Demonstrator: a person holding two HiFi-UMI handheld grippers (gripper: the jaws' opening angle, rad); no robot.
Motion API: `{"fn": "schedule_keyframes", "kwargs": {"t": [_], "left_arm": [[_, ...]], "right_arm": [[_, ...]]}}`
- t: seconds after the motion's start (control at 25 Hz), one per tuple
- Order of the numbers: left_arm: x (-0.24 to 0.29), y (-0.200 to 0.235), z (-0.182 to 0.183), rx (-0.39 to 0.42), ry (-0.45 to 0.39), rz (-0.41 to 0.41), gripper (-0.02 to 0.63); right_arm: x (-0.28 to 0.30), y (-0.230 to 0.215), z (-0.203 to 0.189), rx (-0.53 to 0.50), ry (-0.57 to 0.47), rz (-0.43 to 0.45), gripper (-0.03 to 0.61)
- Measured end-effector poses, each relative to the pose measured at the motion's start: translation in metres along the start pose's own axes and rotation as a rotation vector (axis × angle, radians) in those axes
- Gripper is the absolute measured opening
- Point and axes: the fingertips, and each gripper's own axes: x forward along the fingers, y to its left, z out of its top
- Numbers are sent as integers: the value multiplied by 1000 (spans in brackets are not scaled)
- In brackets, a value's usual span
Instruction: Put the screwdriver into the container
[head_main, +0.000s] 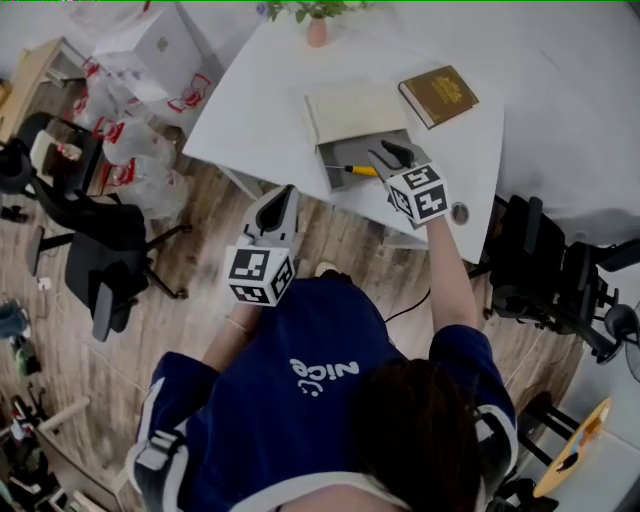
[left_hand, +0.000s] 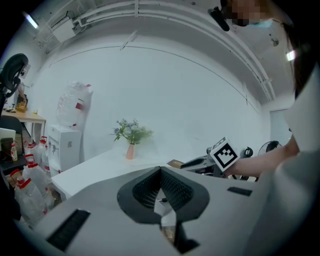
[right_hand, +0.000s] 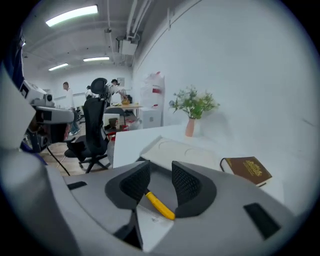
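Two handheld grippers at a white table (head_main: 250, 100), viewed from overhead. Above the near side of the open grey container (head_main: 362, 150): the right gripper (head_main: 392, 156), jaws spread wide and clamped on nothing. Inside that container, flat on its floor, at 9 o'clock of the right gripper's tips and untouched by either pad: the yellow-handled screwdriver (head_main: 360, 170), framed between the parted jaws in the right gripper view. At 7 o'clock of the container, off the table and over the wooden floor (head_main: 330, 240): the left gripper (head_main: 280, 200), tips pressed together, empty. Touching the container at 12 o'clock, a cream lid (head_main: 355, 110). Near it at 2 o'clock, a brown book (head_main: 438, 96). Farther out at 12 o'clock, by the table's far edge, a pink vase (head_main: 317, 30) of greenery. At 8 o'clock of the table, a black office chair (head_main: 100, 250).
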Motion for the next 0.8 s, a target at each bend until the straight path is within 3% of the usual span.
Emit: {"fn": "schedule_keyframes", "kwargs": {"t": [0.2,0.52,0.8], "left_arm": [[-2,-12,-2,8,7,-78,17],[-7,-33,5,26,-2,-213,17],[-6,-63,17,59,-21,-338,17]], "right_arm": [[-47,7,25,74,-148,-120,152],[-114,44,42,112,-270,-278,152],[-166,72,25,213,-335,-435,152]]}}
